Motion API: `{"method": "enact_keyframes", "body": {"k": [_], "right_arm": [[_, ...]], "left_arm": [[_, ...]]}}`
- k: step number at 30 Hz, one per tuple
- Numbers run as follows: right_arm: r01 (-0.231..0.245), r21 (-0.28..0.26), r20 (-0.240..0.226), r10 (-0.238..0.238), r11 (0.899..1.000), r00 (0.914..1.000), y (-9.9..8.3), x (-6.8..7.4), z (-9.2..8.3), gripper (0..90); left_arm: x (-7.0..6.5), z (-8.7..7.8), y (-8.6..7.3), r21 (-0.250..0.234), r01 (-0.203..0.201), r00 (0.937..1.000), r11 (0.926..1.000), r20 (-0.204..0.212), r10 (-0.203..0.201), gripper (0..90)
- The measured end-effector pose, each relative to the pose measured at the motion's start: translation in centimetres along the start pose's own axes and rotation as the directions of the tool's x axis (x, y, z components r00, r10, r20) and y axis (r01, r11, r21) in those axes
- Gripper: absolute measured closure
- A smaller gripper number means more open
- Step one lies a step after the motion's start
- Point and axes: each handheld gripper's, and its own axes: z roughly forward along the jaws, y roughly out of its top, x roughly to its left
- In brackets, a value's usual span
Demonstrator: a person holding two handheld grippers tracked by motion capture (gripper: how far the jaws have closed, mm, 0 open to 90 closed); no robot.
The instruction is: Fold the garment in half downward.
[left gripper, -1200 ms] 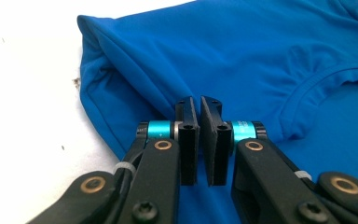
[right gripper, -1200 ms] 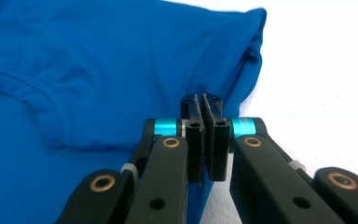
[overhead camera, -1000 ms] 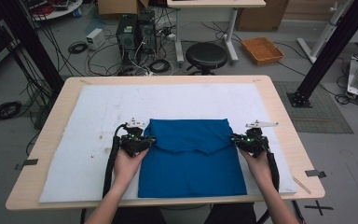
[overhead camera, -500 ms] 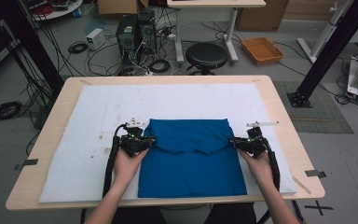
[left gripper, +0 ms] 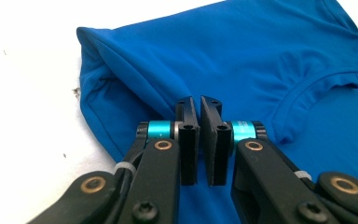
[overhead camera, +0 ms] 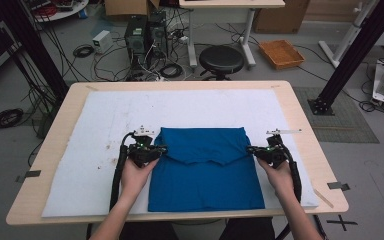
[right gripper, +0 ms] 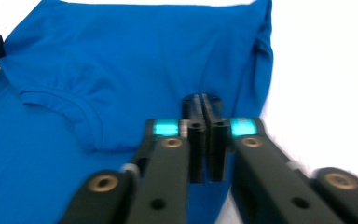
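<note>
Since the earlier frame, only the right gripper (overhead camera: 254,149) has changed, its jaws having just been closing to pinch the blue shirt's (overhead camera: 205,170) right edge, while the left gripper (overhead camera: 161,148) is clenched on the left edge, presumably for folding.

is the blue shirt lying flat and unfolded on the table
No, the shirt has its far part folded over, neckline edge lying across its middle.
</note>
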Motion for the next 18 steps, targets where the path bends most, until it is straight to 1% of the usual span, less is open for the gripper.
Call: {"method": "enact_keyframes", "body": {"k": [1,2,4,5,7,9,11,12,14,18], "right_arm": [[-0.02,0.005,-0.009,0.02,1.0,0.9998,-0.1,-0.2,0.0,83.3],[-0.029,0.006,-0.01,0.029,1.0,0.9995,-0.1,-0.4,-0.1,82.1],[-0.056,0.023,-0.023,0.056,0.998,0.9982,-0.3,-0.9,0.0,79.2],[-0.067,0.029,-0.025,0.068,0.997,0.9973,-0.3,-1.0,0.0,79.2],[-0.071,0.03,-0.029,0.072,0.997,0.997,-0.4,-1.1,0.1,78.5],[-0.076,0.027,-0.023,0.077,0.997,0.9968,-0.3,-1.1,0.2,77.8],[-0.067,0.023,-0.009,0.067,0.998,0.9977,-0.3,-1.1,0.3,76.8],[-0.07,0.028,-0.005,0.07,0.997,0.9975,-0.2,-1.0,0.4,76.2],[-0.061,0.032,-0.001,0.061,0.998,0.9982,-0.2,-0.9,0.7,76.6],[-0.011,0.03,0.017,0.01,0.999,0.9998,-0.1,-0.3,0.9,85.8]], "left_arm": [[0.0,0.0,0.0,0.001,0.0,1.0,1.0,0.001,0.0,85.4],[0.0,0.0,0.0,-0.001,0.002,1.0,1.0,0.001,-0.002,85.4],[0.0,0.0,0.0,-0.001,0.001,1.0,1.0,0.001,-0.001,85.3],[0.0,0.0,0.0,-0.002,0.001,1.0,1.0,0.001,-0.001,85.4],[0.0,0.0,0.0,-0.002,0.0,1.0,1.0,0.001,0.0,85.3],[0.0,0.0,0.0,0.0,0.0,1.0,1.0,-0.001,0.0,85.3],[0.0,0.0,0.0,0.002,-0.002,1.0,1.0,-0.001,0.002,85.4],[0.0,0.0,0.0,0.003,-0.003,1.0,1.0,-0.003,0.003,85.3],[0.0,0.0,0.0,0.005,-0.005,1.0,1.0,-0.002,0.005,85.3],[-0.1,0.0,0.0,0.003,-0.006,1.0,1.0,-0.003,0.006,85.3]]}}
